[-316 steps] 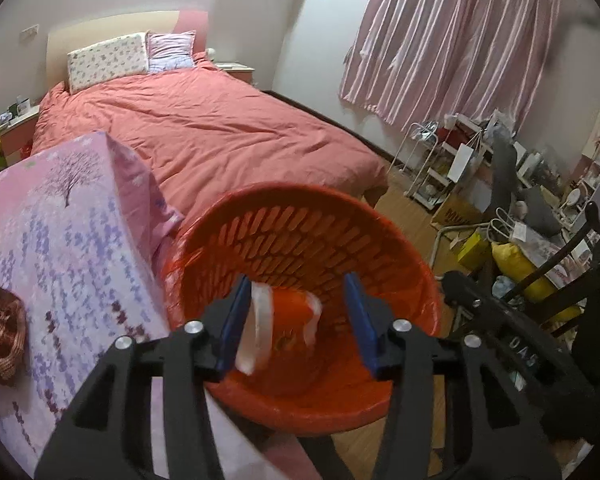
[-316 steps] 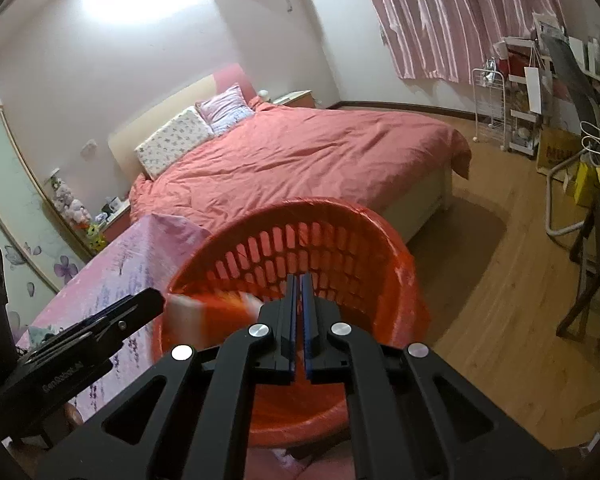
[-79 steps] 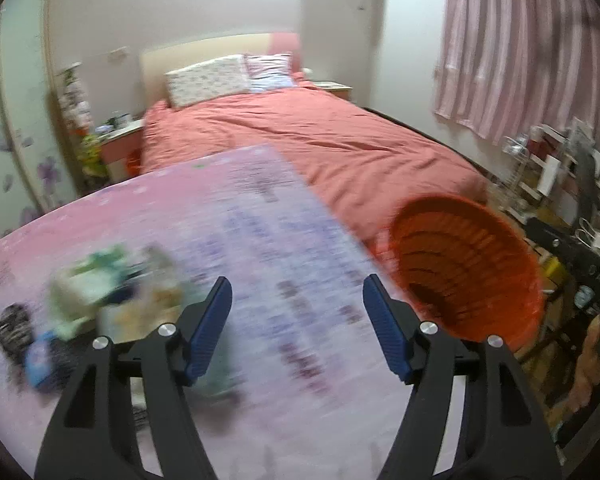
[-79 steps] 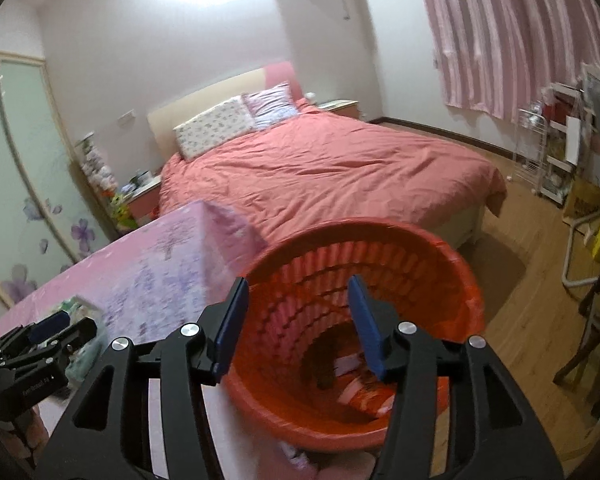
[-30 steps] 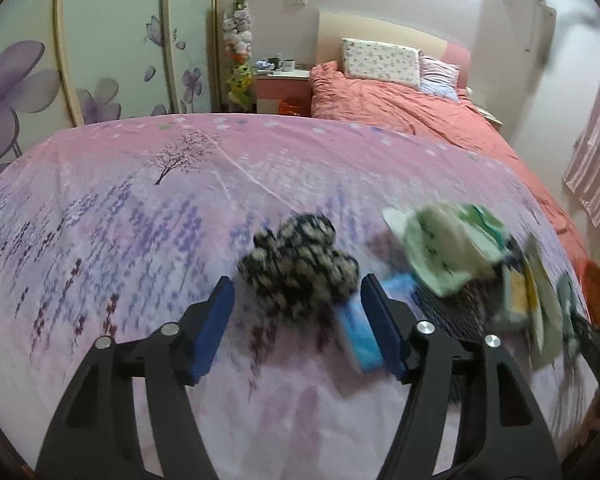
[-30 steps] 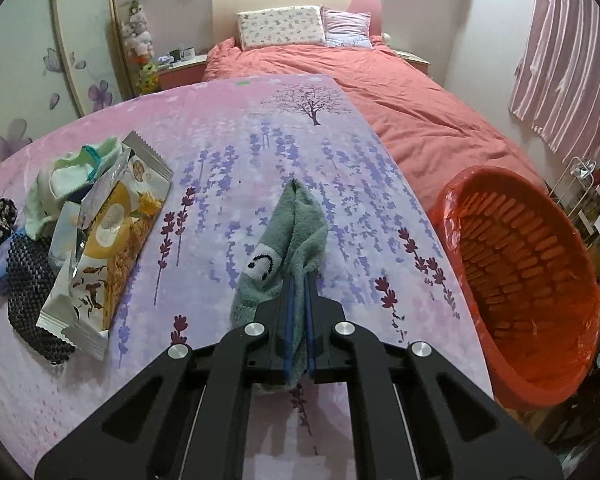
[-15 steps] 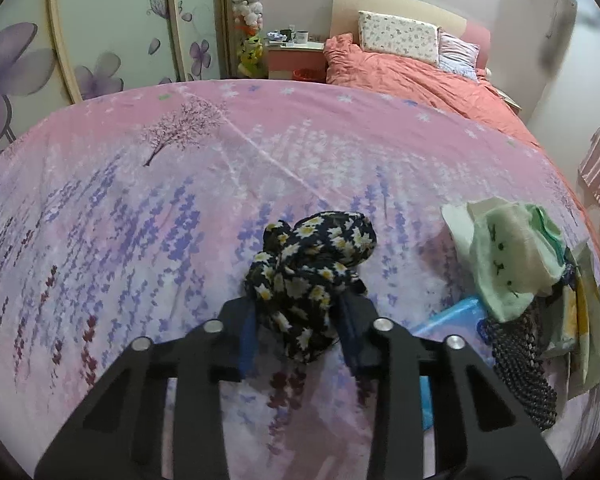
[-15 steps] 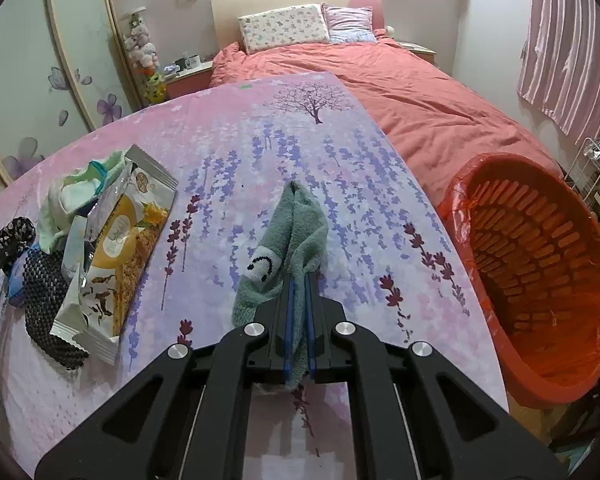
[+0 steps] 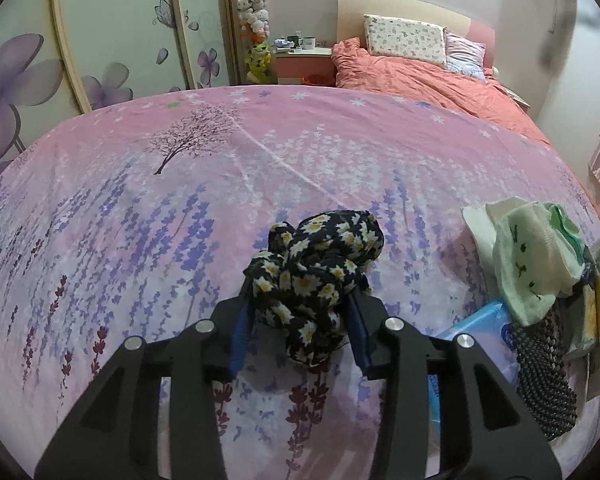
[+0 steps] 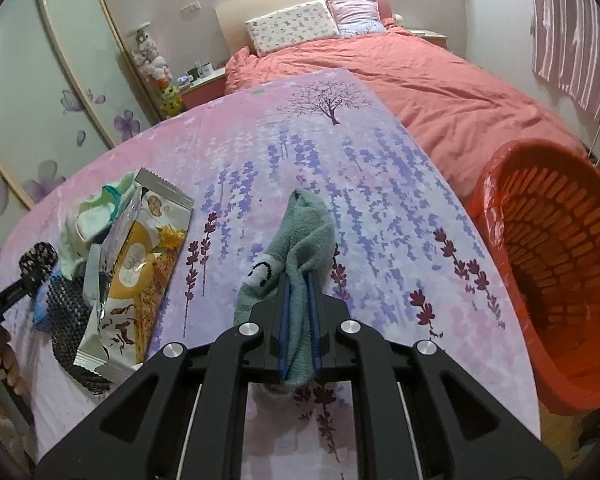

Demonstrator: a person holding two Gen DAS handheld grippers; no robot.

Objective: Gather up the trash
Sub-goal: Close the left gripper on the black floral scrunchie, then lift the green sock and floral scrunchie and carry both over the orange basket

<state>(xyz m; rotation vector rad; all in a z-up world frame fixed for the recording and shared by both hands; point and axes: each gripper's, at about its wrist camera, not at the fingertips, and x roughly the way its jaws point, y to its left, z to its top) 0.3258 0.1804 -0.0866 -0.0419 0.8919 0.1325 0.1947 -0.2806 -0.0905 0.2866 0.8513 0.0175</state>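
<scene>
Since a second ago, we are seeing our left gripper (image 9: 300, 316) lower around the black daisy-print scrunchie (image 9: 316, 272) on the pink floral tablecloth (image 9: 180, 200); its jaws are opening slightly, with the bunched cloth still filling the gap and touching both blue pads. Our right gripper (image 10: 299, 322) is clamping a green sock (image 10: 296, 248) with a smiley face, jaws nearly together on the fabric. Left of that sock a snack wrapper (image 10: 140, 264) is lying over a dark mesh item (image 10: 70, 320) and a pale green cloth (image 10: 96, 212). An orange basket (image 10: 556, 264) is standing beyond the table's right edge.
</scene>
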